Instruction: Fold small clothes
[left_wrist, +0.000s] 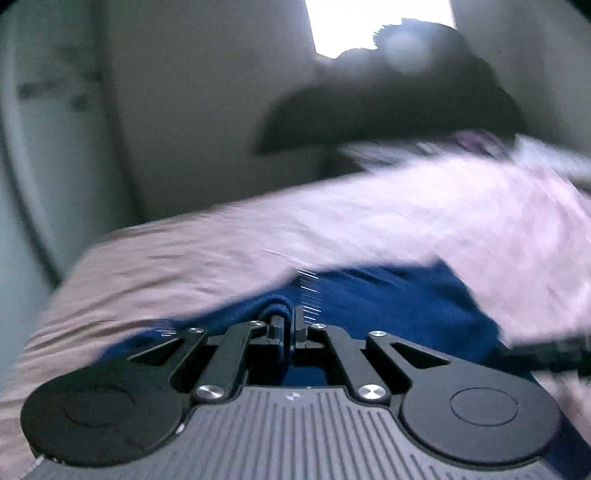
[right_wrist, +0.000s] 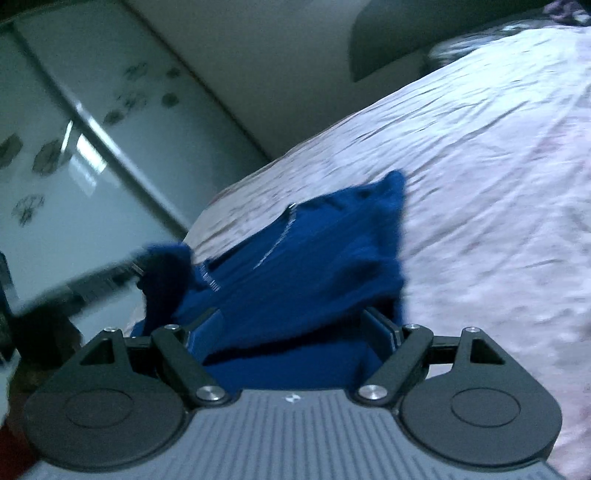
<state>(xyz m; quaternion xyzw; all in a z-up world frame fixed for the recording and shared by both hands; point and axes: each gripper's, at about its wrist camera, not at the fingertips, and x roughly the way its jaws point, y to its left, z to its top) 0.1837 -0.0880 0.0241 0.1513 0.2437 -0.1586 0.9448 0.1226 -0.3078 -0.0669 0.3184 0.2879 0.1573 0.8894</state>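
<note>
Blue garment (left_wrist: 388, 295) on the bed (left_wrist: 184, 251) is pinched by the left hand-held gripper (left_wrist: 290, 325); the right hand-held gripper (right_wrist: 295, 328) gapes wide.

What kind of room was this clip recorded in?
Most likely a bedroom. A wide bed with a crumpled pale pink sheet takes up much of both views, a blue garment lies on it, and frosted sliding doors with a leaf pattern, probably a wardrobe, stand beside the bed.

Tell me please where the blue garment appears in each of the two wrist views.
Left wrist view: blue garment lies low in the centre, a fold pinched in the left tongs.
Right wrist view: centre, reaching down between the open right tongs.
Shared landmark: the pink bedsheet under it.
</note>
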